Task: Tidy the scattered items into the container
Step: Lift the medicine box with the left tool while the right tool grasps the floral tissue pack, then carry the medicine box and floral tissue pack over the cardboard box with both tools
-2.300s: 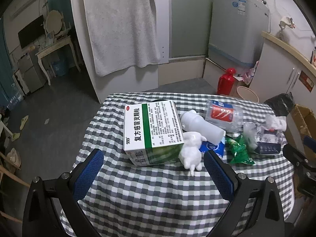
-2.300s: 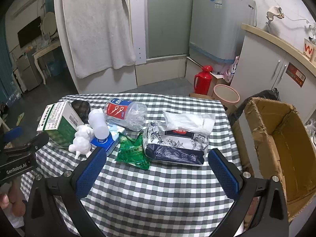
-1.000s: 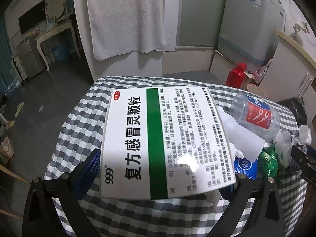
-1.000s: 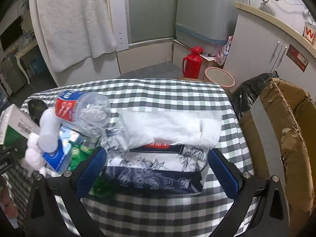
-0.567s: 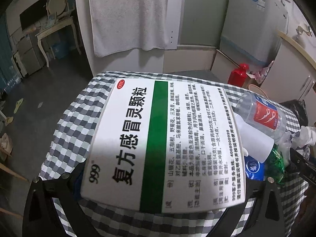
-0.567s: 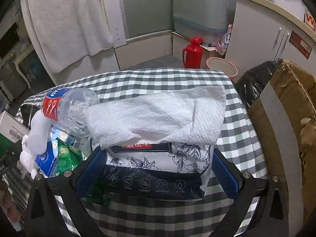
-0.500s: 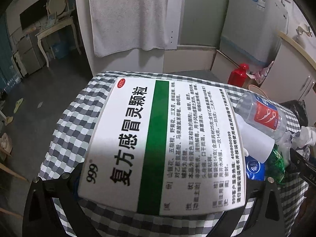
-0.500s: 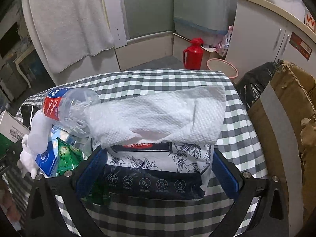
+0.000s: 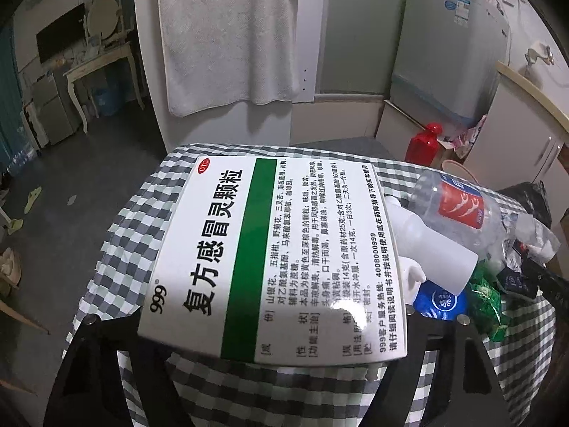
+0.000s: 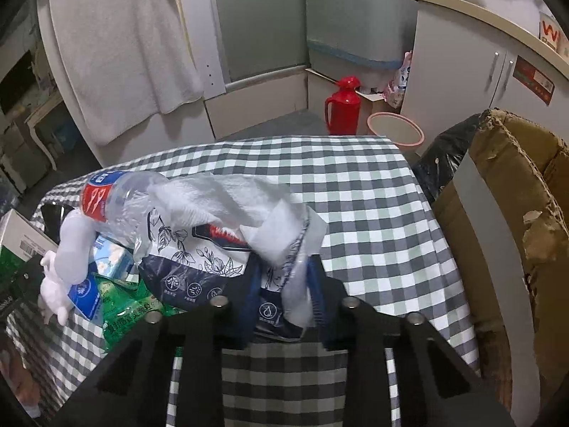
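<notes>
Tissue pack on the checked table, its soft corner pinched by the closing right claw; the closing left claw brackets the medicine box. Thin wrapper could tear or slip before reaching the cardboard box.

I see bare checked tablecloth far and right; the torn brown cardboard box walls off the right edge.

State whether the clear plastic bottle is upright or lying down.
Lying down: the clear plastic bottle rests on its side among the clutter on the checkered table.
</notes>
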### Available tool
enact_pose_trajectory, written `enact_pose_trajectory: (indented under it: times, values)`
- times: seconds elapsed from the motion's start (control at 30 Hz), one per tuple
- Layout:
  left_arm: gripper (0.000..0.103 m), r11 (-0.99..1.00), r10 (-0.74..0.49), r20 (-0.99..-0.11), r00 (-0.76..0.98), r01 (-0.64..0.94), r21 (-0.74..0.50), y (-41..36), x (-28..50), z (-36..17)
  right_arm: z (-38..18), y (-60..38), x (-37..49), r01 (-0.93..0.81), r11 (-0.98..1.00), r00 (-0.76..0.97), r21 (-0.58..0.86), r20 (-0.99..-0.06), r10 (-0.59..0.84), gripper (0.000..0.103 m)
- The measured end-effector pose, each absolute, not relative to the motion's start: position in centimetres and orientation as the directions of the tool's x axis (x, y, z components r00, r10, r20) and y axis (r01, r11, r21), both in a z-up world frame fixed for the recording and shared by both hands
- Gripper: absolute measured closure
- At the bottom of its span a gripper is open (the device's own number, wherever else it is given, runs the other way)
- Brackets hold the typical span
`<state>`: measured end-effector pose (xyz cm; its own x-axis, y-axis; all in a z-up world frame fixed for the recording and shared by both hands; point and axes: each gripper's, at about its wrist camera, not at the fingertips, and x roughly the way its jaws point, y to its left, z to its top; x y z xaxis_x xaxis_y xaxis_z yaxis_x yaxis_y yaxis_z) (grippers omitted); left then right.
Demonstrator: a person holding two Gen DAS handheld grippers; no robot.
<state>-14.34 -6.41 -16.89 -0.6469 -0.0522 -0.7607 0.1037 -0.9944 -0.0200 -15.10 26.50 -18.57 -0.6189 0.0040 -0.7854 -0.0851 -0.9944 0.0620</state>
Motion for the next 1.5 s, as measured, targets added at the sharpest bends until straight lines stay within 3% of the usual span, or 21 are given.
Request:
enact_pose_trajectory:
  times: [0.27, 1.07, 1.5]
  values:
    - [0.023, -0.994, -0.063, -0.739, -0.671, 0.108, -0.013, -6.2, -13.7, -15.7, -17.9, 26.6, -14.9, -0.077, -0.994, -0.644, 0.082, -0.765, -0.013, 0.09]
    - [0.023, -0.996, -0.065, -0.656, -0.752, 0.087, -0.001, -5.4, -10.1, -9.0, -12.9, 26.0, -11.4, -0.051, -0.994, -0.728, 0.099, -0.685, -0.03, 0.092]
    - [0.023, -0.997, -0.059, -0.556, -0.829, 0.076, -0.008, -5.2, -5.2, -2.8, -7.5, 25.0, -7.3, -0.019, -0.996, -0.783, 0.092, -0.62, -0.042, 0.092]
